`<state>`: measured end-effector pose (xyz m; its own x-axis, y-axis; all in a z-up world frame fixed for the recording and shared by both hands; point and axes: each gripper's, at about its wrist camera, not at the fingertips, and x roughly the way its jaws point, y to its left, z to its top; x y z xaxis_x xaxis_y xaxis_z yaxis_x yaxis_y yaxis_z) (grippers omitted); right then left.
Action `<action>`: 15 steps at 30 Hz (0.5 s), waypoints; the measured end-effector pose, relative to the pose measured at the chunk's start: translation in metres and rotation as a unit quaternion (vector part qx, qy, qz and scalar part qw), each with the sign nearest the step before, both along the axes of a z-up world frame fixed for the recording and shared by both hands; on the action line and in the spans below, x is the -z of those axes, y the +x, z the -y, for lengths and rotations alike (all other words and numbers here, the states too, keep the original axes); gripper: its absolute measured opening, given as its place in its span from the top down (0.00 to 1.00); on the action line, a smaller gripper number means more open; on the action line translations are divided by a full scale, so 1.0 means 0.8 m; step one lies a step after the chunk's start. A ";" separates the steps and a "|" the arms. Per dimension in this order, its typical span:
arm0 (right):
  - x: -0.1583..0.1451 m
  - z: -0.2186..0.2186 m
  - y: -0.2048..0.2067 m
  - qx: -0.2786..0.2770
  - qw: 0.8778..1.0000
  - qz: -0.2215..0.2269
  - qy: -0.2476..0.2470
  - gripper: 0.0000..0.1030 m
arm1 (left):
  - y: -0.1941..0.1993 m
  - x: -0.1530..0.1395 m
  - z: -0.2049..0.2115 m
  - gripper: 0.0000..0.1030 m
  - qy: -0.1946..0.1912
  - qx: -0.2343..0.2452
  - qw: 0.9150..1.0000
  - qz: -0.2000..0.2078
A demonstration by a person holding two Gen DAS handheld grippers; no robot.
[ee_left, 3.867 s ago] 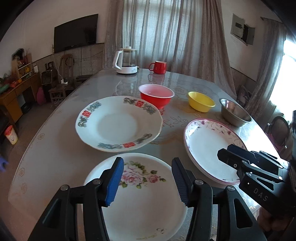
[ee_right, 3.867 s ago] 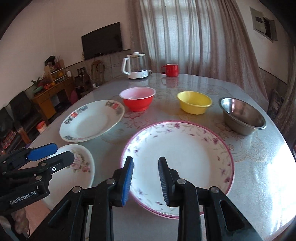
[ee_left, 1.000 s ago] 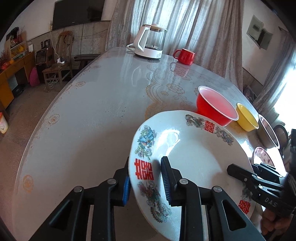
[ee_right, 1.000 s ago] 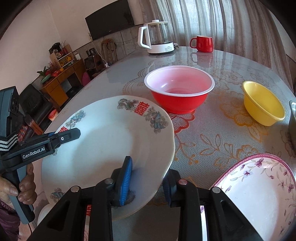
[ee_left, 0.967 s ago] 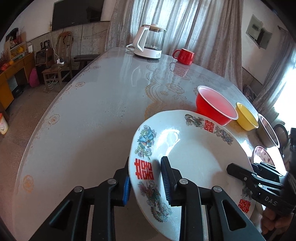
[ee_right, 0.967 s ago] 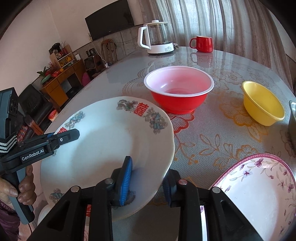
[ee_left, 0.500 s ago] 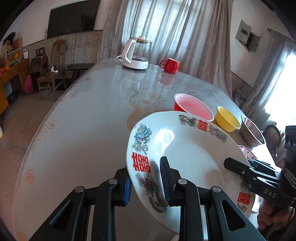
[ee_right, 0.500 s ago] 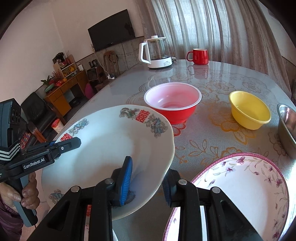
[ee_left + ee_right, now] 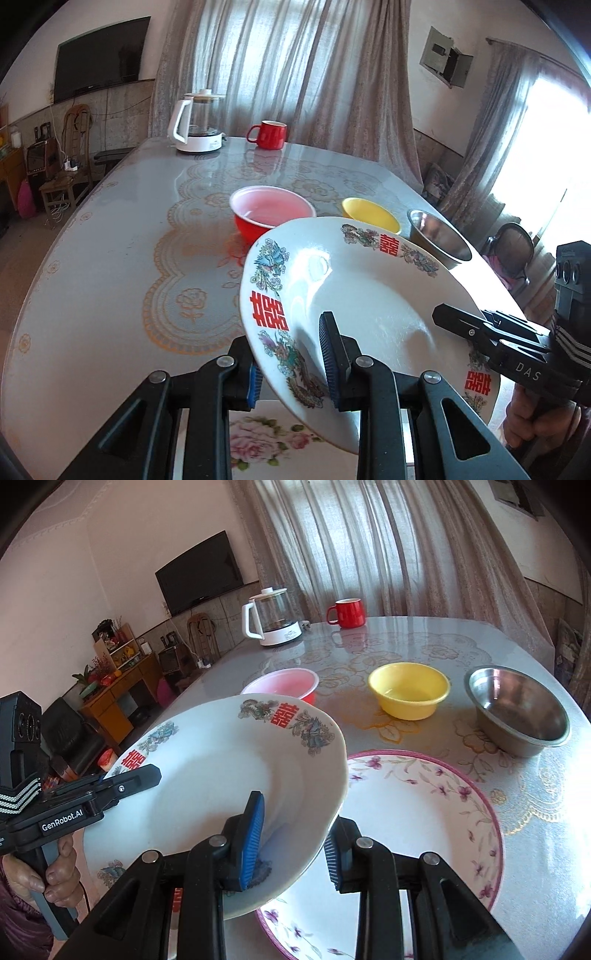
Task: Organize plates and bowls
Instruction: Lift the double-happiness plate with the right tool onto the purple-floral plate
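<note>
Above table [image 9: 110, 266], plate [image 9: 369, 295] double-clamped

The white plate with red signs [image 9: 369, 295] is up off the table, tilted. A red bowl [image 9: 284, 685], yellow bowl [image 9: 408, 688], metal bowl [image 9: 517, 709] and pink-rimmed plate [image 9: 424, 812] sit below

Glossy ceramic plate [image 9: 369, 295], steel bowl [image 9: 517, 716]
</note>
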<state>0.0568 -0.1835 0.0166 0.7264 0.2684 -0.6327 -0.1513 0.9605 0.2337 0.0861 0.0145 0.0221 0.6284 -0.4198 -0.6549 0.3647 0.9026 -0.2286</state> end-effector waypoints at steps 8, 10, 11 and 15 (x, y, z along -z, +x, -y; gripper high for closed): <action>0.018 0.069 -0.029 0.066 0.998 -0.020 -0.010 0.71 | -0.009 0.028 0.077 0.73 -0.008 0.037 0.998 -0.050; 0.026 0.084 -0.034 0.078 0.997 -0.028 -0.011 0.71 | -0.011 0.034 0.089 0.72 -0.003 0.041 0.997 -0.058; 0.029 0.090 -0.037 0.083 0.996 -0.030 -0.011 0.71 | -0.011 0.037 0.094 0.72 -0.001 0.043 0.997 -0.062; 0.035 0.103 -0.040 0.100 0.994 -0.035 -0.023 0.71 | -0.010 0.046 0.113 0.72 0.009 0.049 0.996 -0.072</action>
